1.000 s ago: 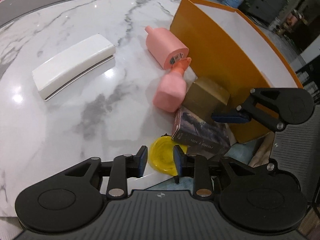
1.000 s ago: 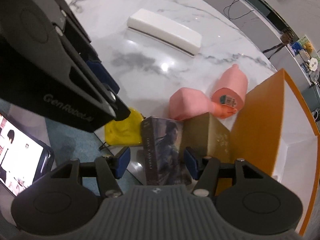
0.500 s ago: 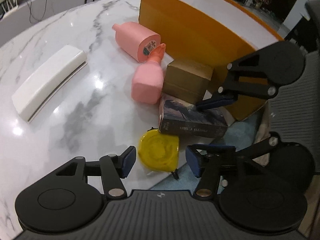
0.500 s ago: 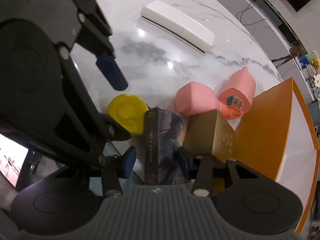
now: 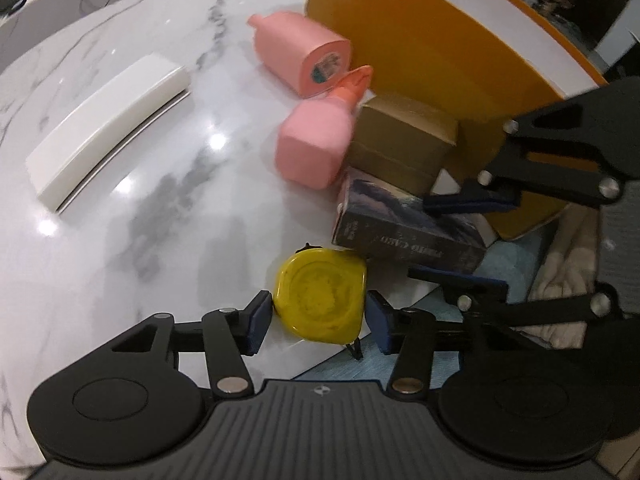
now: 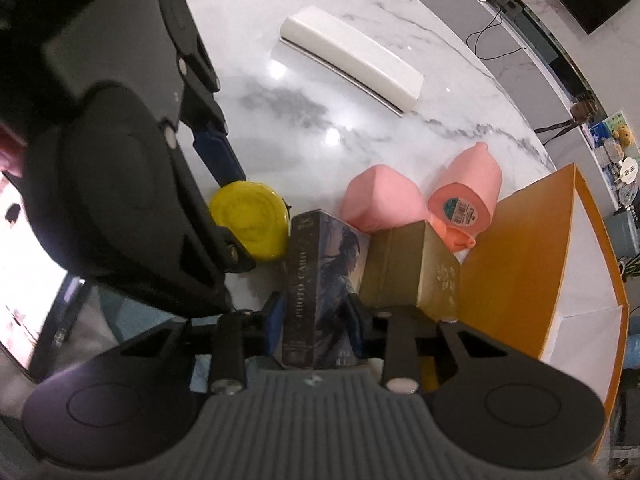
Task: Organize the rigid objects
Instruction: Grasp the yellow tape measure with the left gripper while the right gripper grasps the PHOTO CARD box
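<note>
A yellow tape measure [image 5: 320, 300] lies near the table's front edge. My left gripper [image 5: 319, 320] straddles it, jaws closing, with both blue pads against its sides. Right beside it stands a dark photo card box [image 6: 324, 264] on its narrow side. My right gripper [image 6: 316, 322] is closing on this box, pads pressed on both faces. In the left wrist view the right gripper [image 5: 460, 240] shows around the card box [image 5: 404, 228]. Seen from the right wrist, the left gripper [image 6: 228, 208] hangs over the tape measure [image 6: 250, 224].
A gold box [image 5: 404, 140] touches the card box. Two pink bottles [image 5: 304, 56] [image 5: 316, 144] lie beside an open orange box [image 5: 420, 40]. A long white case [image 5: 108, 120] rests farther out on the marble table [image 5: 160, 220]. A lit phone [image 6: 28, 300] lies off the edge.
My left gripper opened, dropped lower and now brackets the yellow tape measure. The right jaws narrowed from well apart until they met the card box.
</note>
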A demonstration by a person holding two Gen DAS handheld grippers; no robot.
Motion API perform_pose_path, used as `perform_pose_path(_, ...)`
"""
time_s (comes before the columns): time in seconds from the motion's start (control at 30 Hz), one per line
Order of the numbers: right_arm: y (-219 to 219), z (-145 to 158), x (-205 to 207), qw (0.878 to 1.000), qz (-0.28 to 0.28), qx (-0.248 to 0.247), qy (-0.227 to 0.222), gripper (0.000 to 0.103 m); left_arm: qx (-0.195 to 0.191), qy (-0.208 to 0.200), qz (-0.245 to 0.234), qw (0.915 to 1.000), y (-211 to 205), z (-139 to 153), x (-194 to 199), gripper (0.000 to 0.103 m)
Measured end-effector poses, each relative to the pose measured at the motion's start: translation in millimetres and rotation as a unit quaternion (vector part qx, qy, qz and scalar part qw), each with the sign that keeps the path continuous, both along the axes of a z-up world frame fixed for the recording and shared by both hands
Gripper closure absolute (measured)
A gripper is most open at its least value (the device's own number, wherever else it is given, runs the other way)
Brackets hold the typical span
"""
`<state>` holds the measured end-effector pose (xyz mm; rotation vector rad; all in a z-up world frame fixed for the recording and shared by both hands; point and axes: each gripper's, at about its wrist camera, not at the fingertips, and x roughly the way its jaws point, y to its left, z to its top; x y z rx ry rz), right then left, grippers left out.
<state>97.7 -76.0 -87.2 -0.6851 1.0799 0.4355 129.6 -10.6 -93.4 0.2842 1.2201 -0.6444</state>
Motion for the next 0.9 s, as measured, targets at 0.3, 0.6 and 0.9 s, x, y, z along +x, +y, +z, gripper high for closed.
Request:
perform_pose_path(0.3, -6.3, 16.1, 21.0, 0.992, -0.062, 0.098, 0.056, 0.074, 0.017, 0.028, 0.029, 0.999, 19.8, 1.9, 14.7, 0.045)
perform_pose_path(0.6, -34.8, 20.7, 47.4, 0.97, -0.161, 0.158, 0.095, 0.079, 0.01, 0.006, 0.019, 0.9997, 16.1, 2.2, 11.2, 0.044)
perform_pose_path(0.9, -29.2, 18.6, 48.3, 0.978, -0.153, 0.128, 0.064, 0.08, 0.031, -0.032, -0.012, 0.9989, 5.4, 1.5, 0.7, 0.043)
